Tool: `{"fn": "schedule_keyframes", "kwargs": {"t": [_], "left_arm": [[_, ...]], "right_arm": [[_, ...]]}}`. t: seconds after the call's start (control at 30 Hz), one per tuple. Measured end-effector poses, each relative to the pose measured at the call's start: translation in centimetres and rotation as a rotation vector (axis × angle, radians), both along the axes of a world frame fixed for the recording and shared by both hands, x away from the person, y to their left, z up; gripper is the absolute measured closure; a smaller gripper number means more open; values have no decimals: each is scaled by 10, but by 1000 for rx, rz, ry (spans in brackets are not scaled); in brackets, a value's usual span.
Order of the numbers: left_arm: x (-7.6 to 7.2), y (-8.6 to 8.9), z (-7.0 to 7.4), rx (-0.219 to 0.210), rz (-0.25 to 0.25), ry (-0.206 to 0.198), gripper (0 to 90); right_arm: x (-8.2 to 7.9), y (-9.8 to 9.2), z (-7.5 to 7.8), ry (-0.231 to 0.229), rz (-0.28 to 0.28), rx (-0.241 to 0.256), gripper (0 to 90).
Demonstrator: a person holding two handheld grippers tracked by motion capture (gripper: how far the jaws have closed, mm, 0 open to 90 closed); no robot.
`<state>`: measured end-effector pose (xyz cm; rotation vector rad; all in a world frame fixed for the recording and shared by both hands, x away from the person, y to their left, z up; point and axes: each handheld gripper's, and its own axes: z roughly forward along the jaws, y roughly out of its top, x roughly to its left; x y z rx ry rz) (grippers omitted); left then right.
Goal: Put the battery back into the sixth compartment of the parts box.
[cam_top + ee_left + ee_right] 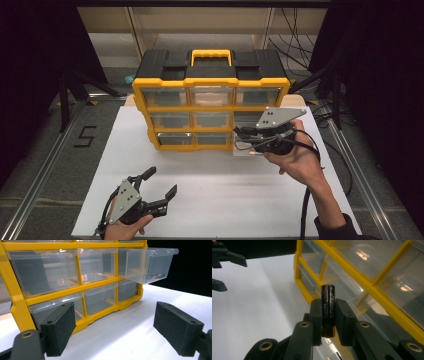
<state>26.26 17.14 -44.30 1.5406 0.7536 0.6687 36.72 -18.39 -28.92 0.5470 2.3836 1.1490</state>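
A yellow and black drawer cabinet (210, 80) with clear drawers stands at the back of the white table (220, 200). One right-hand drawer (147, 265), in the row above the bottom, is pulled out, and a small item (153, 276) lies inside it. My right gripper (239, 134) hovers at that drawer, shut on a black cylindrical battery (327, 297) that stands upright between its jaws (328, 307). My left gripper (162, 181) rests low at the table's front left, open with nothing between its pads (115, 327), pointing at the cabinet. It also appears far off in the right gripper view (222, 265).
Black cables (310, 200) trail from the right gripper over the table's right side. Metal rails (45, 170) run along both sides of the table. A bare white surface lies between the two grippers.
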Motion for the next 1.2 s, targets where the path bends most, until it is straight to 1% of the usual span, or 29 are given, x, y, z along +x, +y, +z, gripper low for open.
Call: {"fn": "schedule_keyframes", "kwargs": {"t": [0.03, 0.07, 0.1, 0.13, 0.17, 0.37, 0.4, 0.5, 0.53, 0.6, 0.63, 0.67, 0.7, 0.73, 0.77, 0.83, 0.9, 0.93, 0.97, 1.0, 1.03, 1.1, 1.13, 1.17, 1.2], "left_arm": [[0, 0, 0, 0, 0, 1, 173], [0, 0, 0, 2, 0, -1, 172], [0, 0, 0, -2, 3, 1, 173], [0, 0, 0, 3, 1, -3, 173], [0, 0, 0, 0, 1, 0, 173], [0, 0, 0, 2, 1, -2, 173], [0, 0, 0, -3, 3, -1, 173], [0, 0, 0, 2, 1, -2, 173], [0, 0, 0, 1, 1, -3, 173], [0, 0, 0, -1, 2, -1, 173], [0, 0, 0, 0, 1, -1, 173], [0, 0, 0, -1, 1, 0, 173], [0, 0, 0, -1, 2, -1, 173], [0, 0, 0, -1, 2, -1, 173], [0, 0, 0, -1, 1, -1, 173], [0, 0, 0, 1, 1, -2, 173], [0, 0, 0, 0, 2, -1, 173], [0, 0, 0, -2, 1, 0, 173], [0, 0, 0, -1, 2, -2, 173], [0, 0, 0, -2, 4, -3, 173], [0, 0, 1, 1, 5, -5, 173], [0, 0, 0, -1, 6, -3, 173], [0, 0, 0, -1, 5, -2, 173], [0, 0, 0, -1, 4, -3, 173], [0, 0, 0, -1, 3, -2, 173]], "right_arm": [[1, -3, 1, 0, -3, 4, 768], [2, -6, 1, -2, -17, 11, 768], [3, -8, 1, 1, -21, 9, 768], [4, -10, 1, 6, -26, 12, 768], [5, -13, 1, 0, -35, 15, 768], [10, -24, -1, 18, -65, 23, 768], [11, -26, -1, 11, -68, 25, 768], [13, -30, -2, 23, -86, 29, 768], [14, -32, -2, 28, -84, 27, 768], [16, -35, -4, 22, -100, 23, 768], [16, -36, -5, 25, -99, 21, 767], [17, -36, -5, 30, -109, 21, 767], [18, -37, -6, 19, -106, 20, 767], [18, -38, -6, 42, -111, 17, 767], [19, -39, -6, 28, -114, 14, 767], [21, -41, -8, 25, -125, 14, 767], [22, -42, -9, 38, -127, 8, 767], [22, -42, -10, 36, -129, 0, 767], [23, -42, -11, 43, -130, 4, 767], [24, -43, -11, 39, -134, -4, 767], [24, -42, -12, 46, -130, -8, 766], [26, -42, -14, 26, -139, -13, 764], [26, -42, -14, 45, -137, -16, 763], [27, -42, -15, 38, -145, -21, 760], [28, -43, -16, 45, -145, -24, 745]]}}
